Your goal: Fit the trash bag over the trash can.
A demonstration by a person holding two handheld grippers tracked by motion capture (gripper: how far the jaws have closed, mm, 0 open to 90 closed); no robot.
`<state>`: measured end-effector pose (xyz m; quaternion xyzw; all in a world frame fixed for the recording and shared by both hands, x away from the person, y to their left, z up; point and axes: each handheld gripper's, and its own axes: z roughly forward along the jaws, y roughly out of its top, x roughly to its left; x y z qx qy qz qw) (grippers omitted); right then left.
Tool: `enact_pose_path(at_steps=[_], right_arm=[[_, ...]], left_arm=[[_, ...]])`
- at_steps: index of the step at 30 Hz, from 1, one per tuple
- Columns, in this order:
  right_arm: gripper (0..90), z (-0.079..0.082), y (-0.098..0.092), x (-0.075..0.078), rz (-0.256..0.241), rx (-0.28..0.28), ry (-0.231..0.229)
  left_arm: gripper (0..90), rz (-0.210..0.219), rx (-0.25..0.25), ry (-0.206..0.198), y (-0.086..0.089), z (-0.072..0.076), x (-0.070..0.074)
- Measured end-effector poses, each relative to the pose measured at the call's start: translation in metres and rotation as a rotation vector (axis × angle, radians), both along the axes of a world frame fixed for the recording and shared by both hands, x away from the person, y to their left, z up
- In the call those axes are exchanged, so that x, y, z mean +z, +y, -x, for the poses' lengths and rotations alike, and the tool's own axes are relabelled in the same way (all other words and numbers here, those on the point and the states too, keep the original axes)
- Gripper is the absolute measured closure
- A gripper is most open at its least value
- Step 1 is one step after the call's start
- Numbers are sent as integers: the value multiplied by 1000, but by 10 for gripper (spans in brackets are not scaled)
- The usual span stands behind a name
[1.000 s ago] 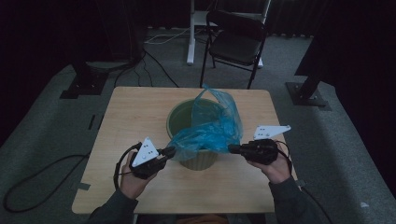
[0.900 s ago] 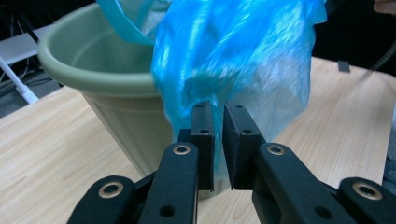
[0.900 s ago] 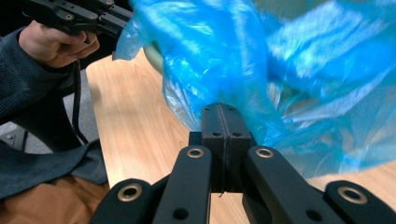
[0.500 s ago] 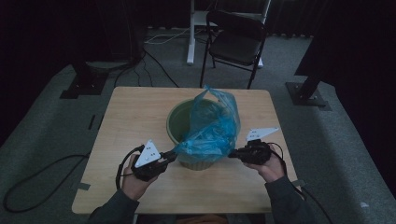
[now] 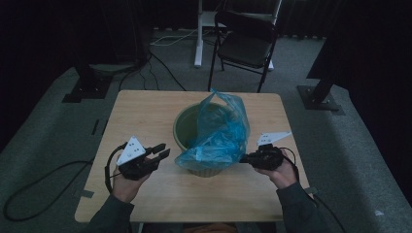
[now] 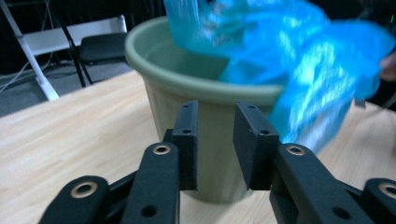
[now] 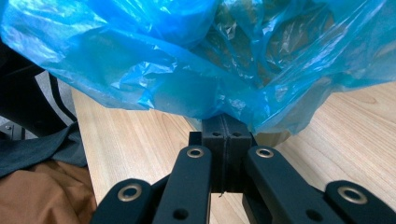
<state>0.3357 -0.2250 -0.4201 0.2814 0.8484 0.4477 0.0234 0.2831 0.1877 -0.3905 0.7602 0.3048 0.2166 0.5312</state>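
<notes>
A green bin (image 5: 183,130) stands at the middle of the wooden table (image 5: 141,109). A blue plastic bag (image 5: 218,136) lies half in it and spills over its near and right rim. My right gripper (image 5: 244,158) sits just right of the bin, shut on the bag's edge; the blue plastic bag (image 7: 187,60) hangs right over its closed jaws (image 7: 225,140). My left gripper (image 5: 163,151) is left of the bin, open and holding nothing. Beyond the left gripper (image 6: 215,144) rises the bin's wall (image 6: 205,112), with the bag (image 6: 303,60) draped at its right.
A black folding chair (image 5: 245,43) and a white stand leg (image 5: 198,34) are on the floor behind the table. Dark stand bases sit at the left (image 5: 87,82) and right (image 5: 320,94). Cables run across the floor at the left (image 5: 29,184).
My left gripper has let go of the bag's near edge, opened and drawn back left. The bag now sags over the bin's near rim. My right hand has stayed low with the bag.
</notes>
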Motion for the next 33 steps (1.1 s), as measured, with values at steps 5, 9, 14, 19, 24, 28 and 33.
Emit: enact_pose_path(at_steps=[5,9,14,19,24,28,33], right_arm=[[900,0,0,1,1,0,-6],[900,1,-1,2,3,-3,-11],[900,1,-3,2,-1,-6,-13],[900,1,-3,2,-1,-7,-14],[900,1,-3,3,1,-3,-22],[900,1,-3,3,-2,-2,-22],[900,2,-2,3,-1,0,-26]], left_arm=[[638,-8,-31,-10,-11,-9,16],[613,-40,-53,-12,-28,-28,25],[607,-53,-63,7,-44,-53,28],[583,-109,-60,49,-62,-81,26],[555,-163,-46,81,-78,-97,26],[552,-208,-28,116,-88,-107,27],[631,-262,24,173,-94,-120,24]])
